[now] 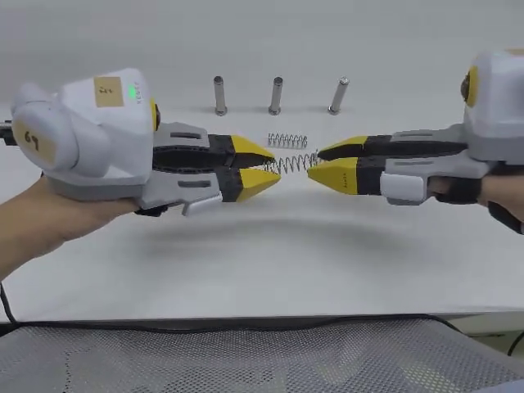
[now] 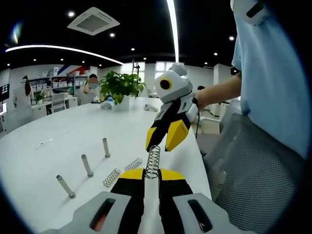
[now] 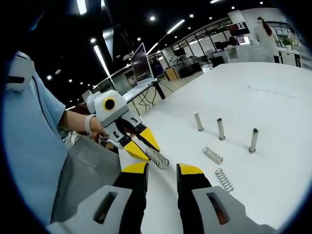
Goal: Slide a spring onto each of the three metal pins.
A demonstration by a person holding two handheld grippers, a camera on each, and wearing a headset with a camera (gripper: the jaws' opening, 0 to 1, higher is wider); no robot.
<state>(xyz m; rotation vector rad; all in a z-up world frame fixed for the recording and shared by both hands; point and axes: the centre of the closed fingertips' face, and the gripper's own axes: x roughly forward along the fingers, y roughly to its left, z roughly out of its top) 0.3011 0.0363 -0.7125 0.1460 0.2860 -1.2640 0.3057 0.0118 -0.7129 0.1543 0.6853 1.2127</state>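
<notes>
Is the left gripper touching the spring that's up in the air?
Touching. The left gripper view shows the left gripper pinching the spring by its near end between its two yellow jaws.

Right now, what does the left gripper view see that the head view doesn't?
The left gripper view adds a plant, ceiling lights and two loose springs, not one. The head view adds the hand holding the left gripper, and that gripper's green light. Both share the three pins, the right gripper, and the spring in the left gripper's jaws.
</notes>
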